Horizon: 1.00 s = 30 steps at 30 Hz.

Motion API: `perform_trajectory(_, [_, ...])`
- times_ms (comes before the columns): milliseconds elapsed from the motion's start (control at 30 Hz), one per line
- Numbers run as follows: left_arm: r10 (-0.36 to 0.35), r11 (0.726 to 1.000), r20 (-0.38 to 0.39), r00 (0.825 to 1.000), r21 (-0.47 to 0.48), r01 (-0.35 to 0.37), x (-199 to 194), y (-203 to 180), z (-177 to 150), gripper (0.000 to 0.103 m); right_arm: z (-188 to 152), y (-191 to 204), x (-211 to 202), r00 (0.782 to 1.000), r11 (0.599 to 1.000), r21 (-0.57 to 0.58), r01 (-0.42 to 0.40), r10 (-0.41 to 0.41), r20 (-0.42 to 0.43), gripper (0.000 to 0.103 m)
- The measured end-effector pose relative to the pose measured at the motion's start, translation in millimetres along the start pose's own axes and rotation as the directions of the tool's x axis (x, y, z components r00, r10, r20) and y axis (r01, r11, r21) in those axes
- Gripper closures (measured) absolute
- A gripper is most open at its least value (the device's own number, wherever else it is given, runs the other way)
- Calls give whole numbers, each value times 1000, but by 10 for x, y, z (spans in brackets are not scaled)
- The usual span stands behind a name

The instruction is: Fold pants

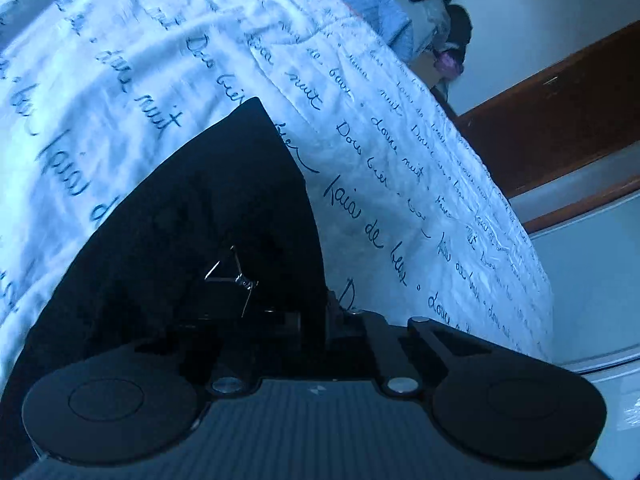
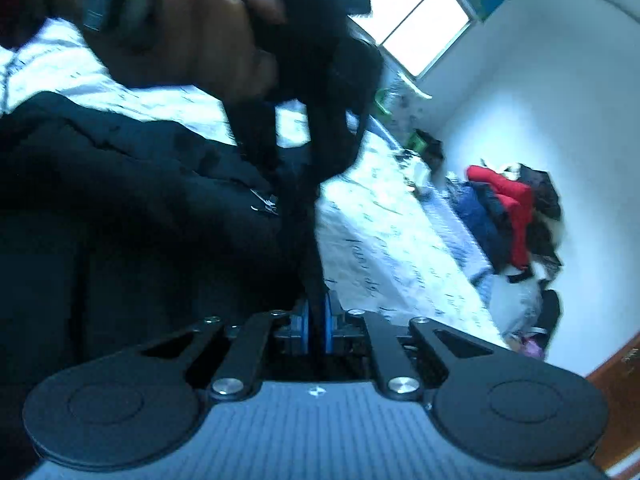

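The black pants (image 1: pixel 192 232) lie on a white bedsheet (image 1: pixel 120 60) printed with dark handwriting. In the left wrist view the cloth covers the fingers of my left gripper (image 1: pixel 308 320), which is closed on a fold of the pants; a metal clasp (image 1: pixel 232 280) shows just ahead. In the right wrist view my right gripper (image 2: pixel 316 328), with blue pads, is shut on a dark edge of the pants (image 2: pixel 120 208). The person's hand (image 2: pixel 208 36) holding the left gripper (image 2: pixel 312 152) is just ahead, also down in the cloth.
The bed edge (image 1: pixel 520 240) drops off to the right, with a brown wooden board (image 1: pixel 560 120) beyond. A pile of red, blue and dark clothes (image 2: pixel 508 216) lies by the white wall. A bright window (image 2: pixel 416 24) is behind.
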<state>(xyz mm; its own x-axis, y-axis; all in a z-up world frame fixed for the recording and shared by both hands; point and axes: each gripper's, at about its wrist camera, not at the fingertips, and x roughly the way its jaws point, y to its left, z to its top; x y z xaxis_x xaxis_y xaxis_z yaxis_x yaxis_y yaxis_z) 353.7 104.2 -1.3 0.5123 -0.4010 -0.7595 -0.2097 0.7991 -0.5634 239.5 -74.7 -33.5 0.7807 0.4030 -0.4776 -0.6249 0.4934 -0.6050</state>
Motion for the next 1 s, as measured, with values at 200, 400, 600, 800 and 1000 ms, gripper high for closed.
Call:
perform_trajectory(200, [-28, 997, 85, 996, 78, 21, -369, 28, -372, 90, -206, -241, 101, 991, 997, 65, 51, -43, -126, 79])
perform_trajectory(400, [-100, 993, 90, 991, 71, 94, -704, 254, -683, 90, -426, -344, -188, 969, 986, 88, 144, -123, -212, 96])
perform_trajectory(600, [-116, 984, 82, 990, 147, 103, -1024, 454, -1006, 90, -248, 94, -755, 972, 994, -7, 111, -110, -208, 98])
perform_trajectory(800, [-111, 981, 65, 992, 166, 99, -1194, 828, -1322, 90, -102, 645, -1119, 976, 999, -49, 18, -29, -216, 98])
perform_trajectory(1000, [-78, 983, 62, 995, 173, 66, -1228, 1035, -1516, 89, -133, 954, -1134, 970, 999, -43, -11, 0, -244, 98])
